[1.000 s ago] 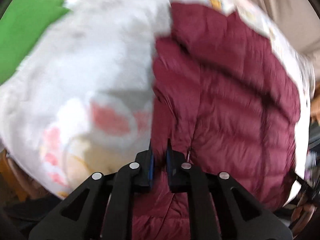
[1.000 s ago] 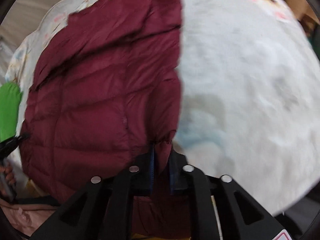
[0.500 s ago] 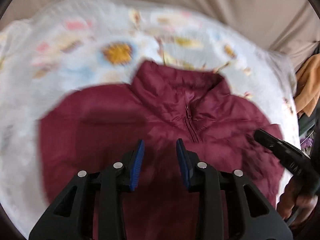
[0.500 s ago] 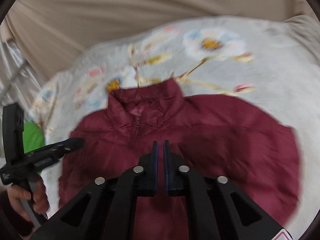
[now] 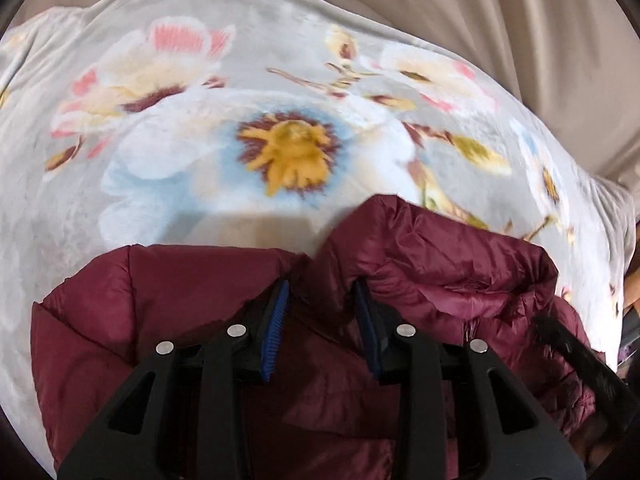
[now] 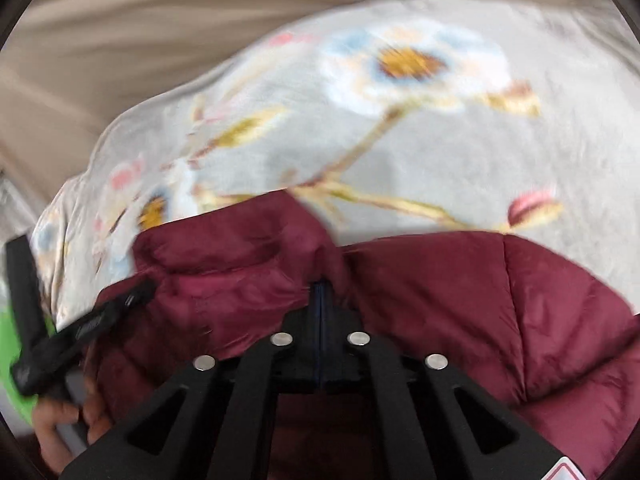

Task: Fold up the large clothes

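Observation:
A maroon puffer jacket (image 5: 160, 320) lies flat on a floral blanket (image 5: 280, 152), collar toward the far side. My left gripper (image 5: 320, 300) stands open where the collar meets the shoulder, a ridge of jacket fabric rising between its blue pads without being pinched. In the right wrist view, my right gripper (image 6: 321, 292) is shut, its tips resting against the jacket (image 6: 480, 300) at the other side of the collar; I see no fabric caught between them. Each gripper shows at the edge of the other's view: the right gripper (image 5: 560, 340) and the left gripper (image 6: 132, 300).
The blanket (image 6: 400, 140) spreads beyond the jacket on all far sides. A beige curtain (image 5: 520, 20) hangs behind it. A hand (image 6: 60, 420) grips the left tool, and a green patch (image 6: 16, 360) shows at the left edge.
Both grippers let go of the jacket edges they held and swung over to the collar end. The left jaws opened wide; the right jaws closed fully.

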Demonstrator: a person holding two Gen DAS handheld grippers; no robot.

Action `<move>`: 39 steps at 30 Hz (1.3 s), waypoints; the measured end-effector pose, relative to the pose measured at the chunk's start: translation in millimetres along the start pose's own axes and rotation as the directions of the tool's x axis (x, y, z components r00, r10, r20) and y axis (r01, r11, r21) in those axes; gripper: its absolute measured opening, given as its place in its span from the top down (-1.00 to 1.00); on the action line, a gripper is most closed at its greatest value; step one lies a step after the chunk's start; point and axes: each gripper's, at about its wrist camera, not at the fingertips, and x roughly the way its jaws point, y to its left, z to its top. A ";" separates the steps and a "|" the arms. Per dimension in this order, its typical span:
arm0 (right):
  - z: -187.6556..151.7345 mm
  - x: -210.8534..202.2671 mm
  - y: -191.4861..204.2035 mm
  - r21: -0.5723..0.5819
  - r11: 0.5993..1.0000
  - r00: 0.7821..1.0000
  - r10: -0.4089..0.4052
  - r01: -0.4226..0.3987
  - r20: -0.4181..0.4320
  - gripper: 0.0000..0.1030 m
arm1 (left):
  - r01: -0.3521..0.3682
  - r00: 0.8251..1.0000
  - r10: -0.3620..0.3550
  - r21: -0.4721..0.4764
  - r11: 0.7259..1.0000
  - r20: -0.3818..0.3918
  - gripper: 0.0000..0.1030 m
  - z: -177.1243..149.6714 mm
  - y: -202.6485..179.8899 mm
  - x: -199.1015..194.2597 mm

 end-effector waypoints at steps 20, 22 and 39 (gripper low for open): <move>-99.8 -104.6 -12.4 -0.109 0.993 0.998 -0.048 0.043 -0.041 0.76 | -0.084 0.996 0.075 0.218 0.972 0.050 0.04 -92.8 9.9 -112.8; -120.8 -96.3 -35.8 -0.093 0.986 0.987 -0.143 0.136 -0.074 1.00 | -0.138 0.990 0.143 0.189 0.972 -0.015 0.00 -111.9 25.5 -101.0; 4.8 -2.9 38.7 -0.148 0.989 0.997 0.000 -0.012 -0.077 0.85 | -0.095 0.994 0.103 0.159 0.983 -0.043 0.01 -20.8 -18.9 -23.4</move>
